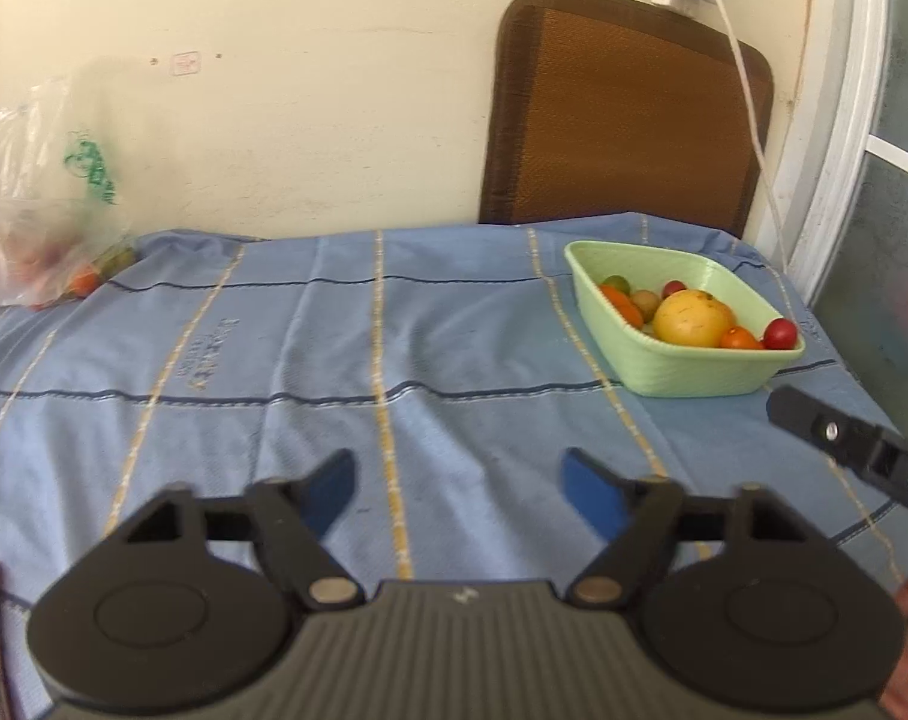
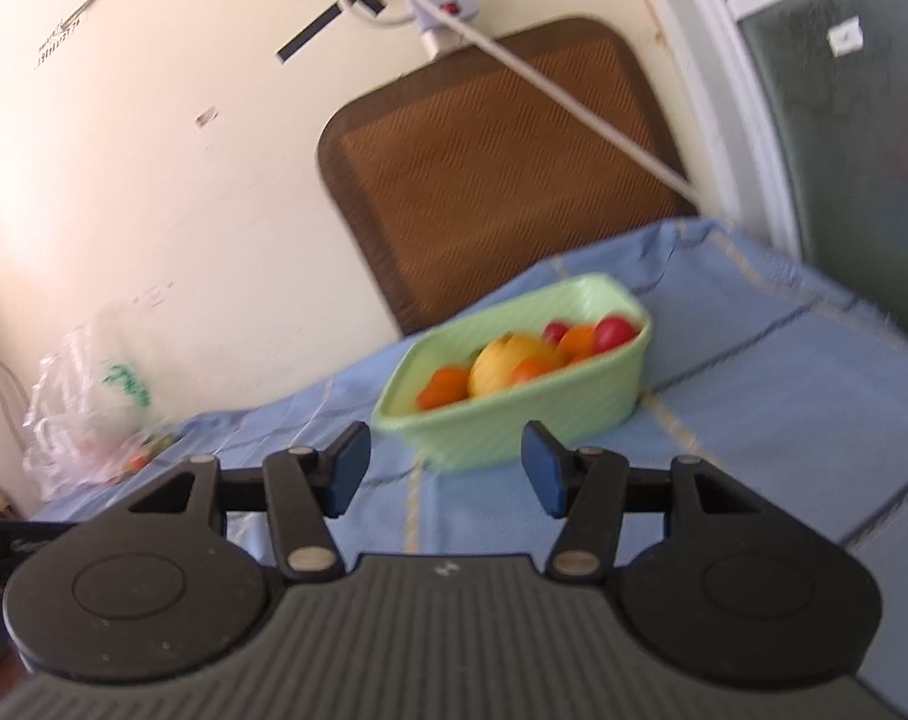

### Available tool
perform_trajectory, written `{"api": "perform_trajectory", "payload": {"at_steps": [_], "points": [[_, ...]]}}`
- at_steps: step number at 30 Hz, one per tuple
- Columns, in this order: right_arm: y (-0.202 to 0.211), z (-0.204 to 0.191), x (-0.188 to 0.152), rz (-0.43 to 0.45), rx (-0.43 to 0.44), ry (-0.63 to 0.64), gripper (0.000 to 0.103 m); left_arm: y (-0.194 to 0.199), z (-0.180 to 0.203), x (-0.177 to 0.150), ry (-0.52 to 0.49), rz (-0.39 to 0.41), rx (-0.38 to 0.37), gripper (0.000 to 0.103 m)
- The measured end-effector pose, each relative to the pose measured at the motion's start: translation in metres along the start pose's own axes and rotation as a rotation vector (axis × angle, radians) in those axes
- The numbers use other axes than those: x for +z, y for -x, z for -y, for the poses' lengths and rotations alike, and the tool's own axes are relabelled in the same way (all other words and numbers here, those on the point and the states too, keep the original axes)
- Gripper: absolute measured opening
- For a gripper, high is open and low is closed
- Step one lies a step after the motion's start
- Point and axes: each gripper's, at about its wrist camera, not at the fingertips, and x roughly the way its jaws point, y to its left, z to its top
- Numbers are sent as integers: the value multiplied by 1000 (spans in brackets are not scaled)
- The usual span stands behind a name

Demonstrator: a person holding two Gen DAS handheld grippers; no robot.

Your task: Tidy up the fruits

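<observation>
In the left wrist view, your left gripper (image 1: 460, 492) stood wide open over the blue striped cloth (image 1: 274, 360) with nothing between its blue pads. The green basket (image 1: 688, 372) sat ahead and to the right, near the cloth's far corner, holding a large yellow fruit (image 1: 694, 318) among small red and orange ones. Far left, a clear plastic bag (image 1: 40, 228) lay against the wall with more small fruit showing through it. One finger of your other gripper reached in from the right edge, just beside the basket.

In the right wrist view, your right gripper (image 2: 447, 468) was partly open and empty, aimed at the basket's (image 2: 514, 420) near wall; the picture was tilted and blurred. The bag (image 2: 94, 420) showed at far left.

You seemed to be between fruits, with nothing in hand. The next move probably called for taking the left gripper over to the bag, drawing out one small fruit gently, and carrying it to the basket.
</observation>
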Motion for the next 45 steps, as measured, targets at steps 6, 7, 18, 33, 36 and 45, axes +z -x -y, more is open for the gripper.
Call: {"api": "perform_trajectory", "payload": {"at_steps": [6,7,18,33,36,45], "points": [[-1,-27,-17,-104,33,-29,59,18,-10,-11,9,42,43,103],[0,-30,-18,-107,26,-25,60,20,-11,-13,10,43,44,103],[17,-47,-24,-120,-18,-18,67,31,-19,-31,7,24,91,103],[17,-51,-37,-142,-86,-21,73,33,-23,-50,-12,-42,79,103],[20,-49,-36,-130,-103,-26,73,33,-21,-51,-16,-49,60,103],[21,-52,-36,-127,-111,-17,74,35,-22,-52,-4,-59,42,103]]}}
